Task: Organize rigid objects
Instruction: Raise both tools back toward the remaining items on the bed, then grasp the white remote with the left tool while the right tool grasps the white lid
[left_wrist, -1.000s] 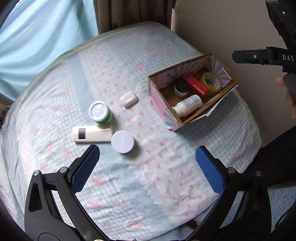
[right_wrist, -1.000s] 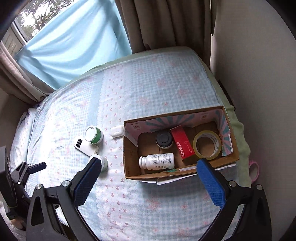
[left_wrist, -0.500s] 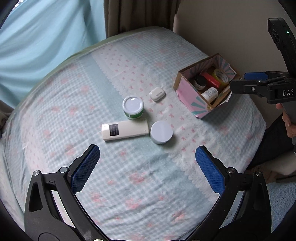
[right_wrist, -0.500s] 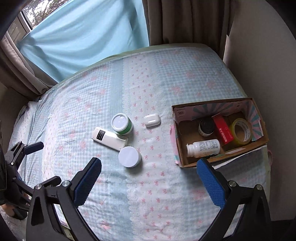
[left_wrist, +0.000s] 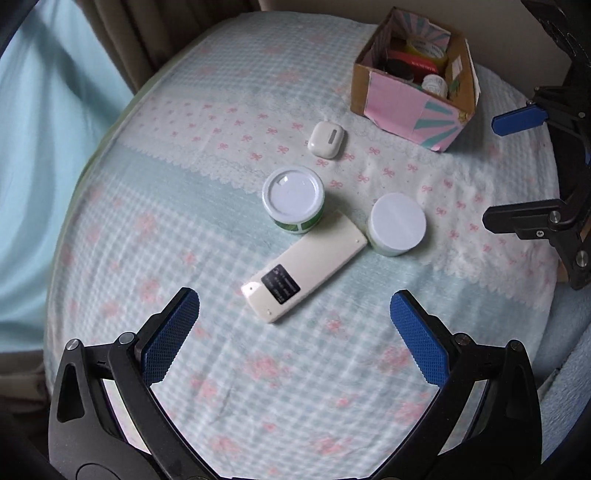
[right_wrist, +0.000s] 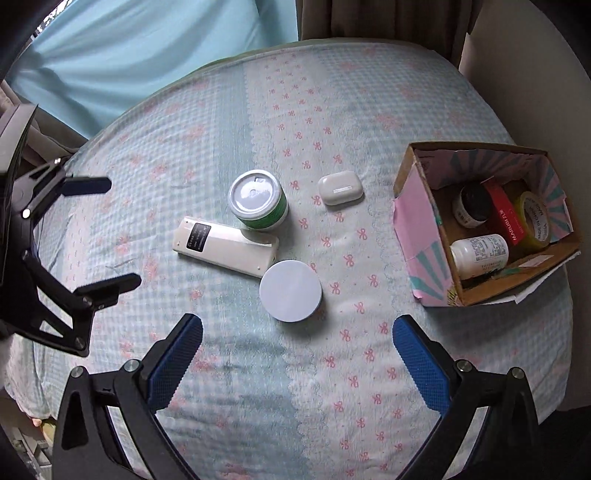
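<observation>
Soft, even daylight fills both my views, coming through the pale blue curtain (right_wrist: 147, 48) at the far side. Shadows are faint: a short one hugs the white round lid (right_wrist: 290, 290). No harsh glare, only a dull sheen on the green tub (left_wrist: 293, 199). Fisheye bends the bedspread (left_wrist: 229, 387) edges; corners go black, slightly blurred.

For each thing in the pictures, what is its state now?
left gripper: open, holds nothing
right gripper: open, holds nothing
box: open on top, partly filled
green jar: upright, lid on
white jar: lid on
earbud case: shut
remote: lying flat
</observation>
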